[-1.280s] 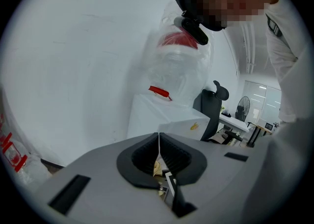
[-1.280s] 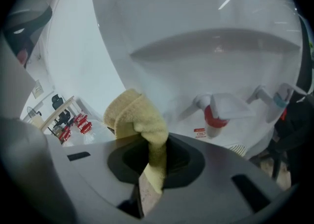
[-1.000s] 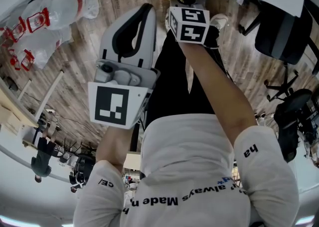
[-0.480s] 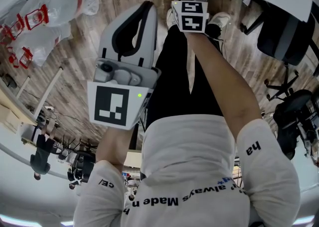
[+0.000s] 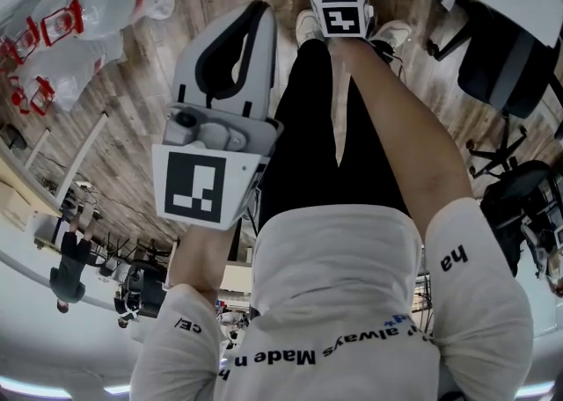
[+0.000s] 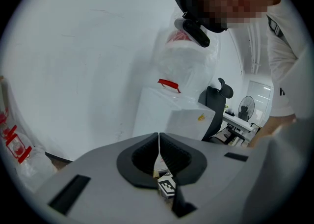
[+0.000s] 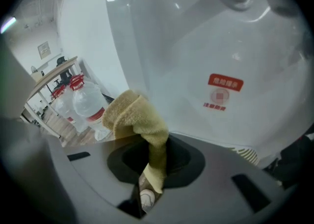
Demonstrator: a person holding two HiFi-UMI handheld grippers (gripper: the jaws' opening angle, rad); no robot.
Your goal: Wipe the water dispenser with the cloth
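The person is bending over and looking down at the wooden floor. The right hand-held gripper is pinching the yellow cloth tight between its jaws. A fat bunch of the cloth is sticking out past the tips. That way the soft part, not the hard jaws, is what meets the water dispenser. In the right gripper view the cloth is sitting right up by the dispenser's shiny white side, low down near the floor. I cannot tell if it is touching. The arm is reaching far out in front, which is probably why the person is leaning over so much.

The left hand-held gripper is holding nothing. Its jaws are pressed together with no gap. It is hanging close to the person's body, well apart from the cloth. It is likely waiting there so it is not getting in the way of the wiping.

Big water bottles in clear bags are lying on the floor off to the left. A black office chair is standing to the right. I think the wiping is happening now, down at the dispenser's bottom part.
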